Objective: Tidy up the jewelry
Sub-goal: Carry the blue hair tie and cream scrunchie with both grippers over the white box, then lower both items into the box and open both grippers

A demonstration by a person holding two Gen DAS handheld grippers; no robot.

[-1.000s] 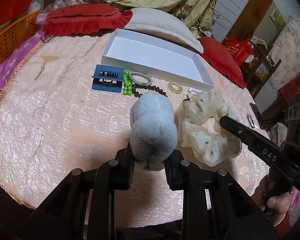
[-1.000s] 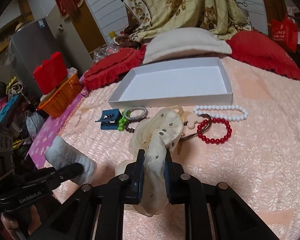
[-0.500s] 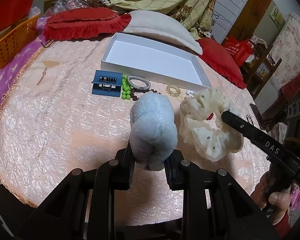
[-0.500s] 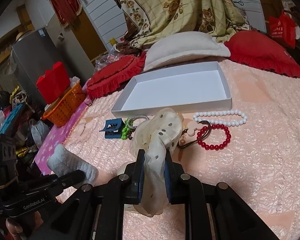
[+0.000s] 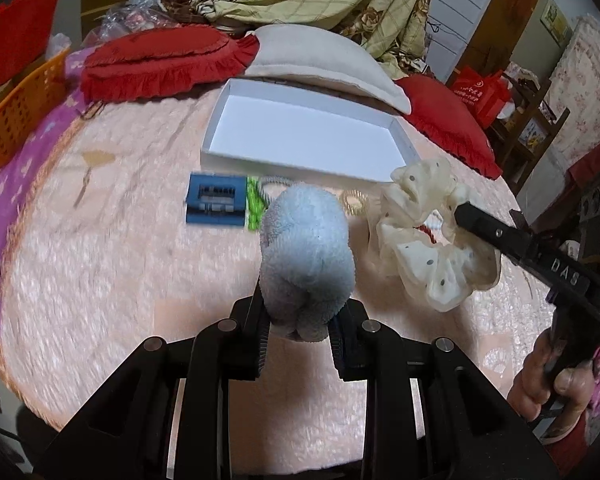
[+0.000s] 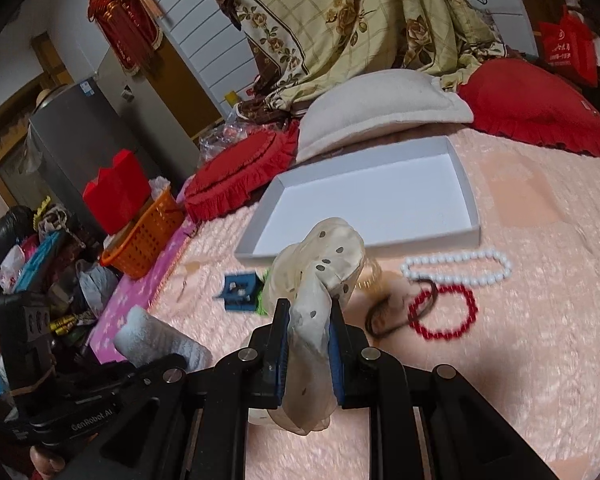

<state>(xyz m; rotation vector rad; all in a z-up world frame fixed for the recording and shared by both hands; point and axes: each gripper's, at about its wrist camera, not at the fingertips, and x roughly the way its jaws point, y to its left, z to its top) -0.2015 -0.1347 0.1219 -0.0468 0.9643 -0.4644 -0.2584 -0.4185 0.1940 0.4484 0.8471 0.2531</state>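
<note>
My left gripper (image 5: 300, 320) is shut on a fluffy pale-blue scrunchie (image 5: 306, 256), held above the pink bedspread. My right gripper (image 6: 309, 328) is shut on a cream polka-dot scrunchie (image 6: 320, 264); the left wrist view shows that cream scrunchie (image 5: 432, 248) hanging from the right gripper (image 5: 460, 212) at the right. A shallow white box (image 5: 300, 136) (image 6: 372, 204) lies open beyond both. In front of it lie a blue hair clip (image 5: 216, 200), green beads (image 5: 253, 204), a white pearl bracelet (image 6: 460, 268), a red bead bracelet (image 6: 444, 312) and a dark hair tie (image 6: 396, 316).
Red fringed cushions (image 5: 164, 60) (image 6: 540, 108) and a cream pillow (image 5: 324, 60) line the far side behind the box. An orange basket (image 5: 16, 112) (image 6: 144, 240) stands at the left edge. A hand (image 5: 548, 376) grips the right tool's handle.
Both grippers have risen and moved toward the white box, each carrying its scrunchie. The cream scrunchie now hangs clear of the bedspread.
</note>
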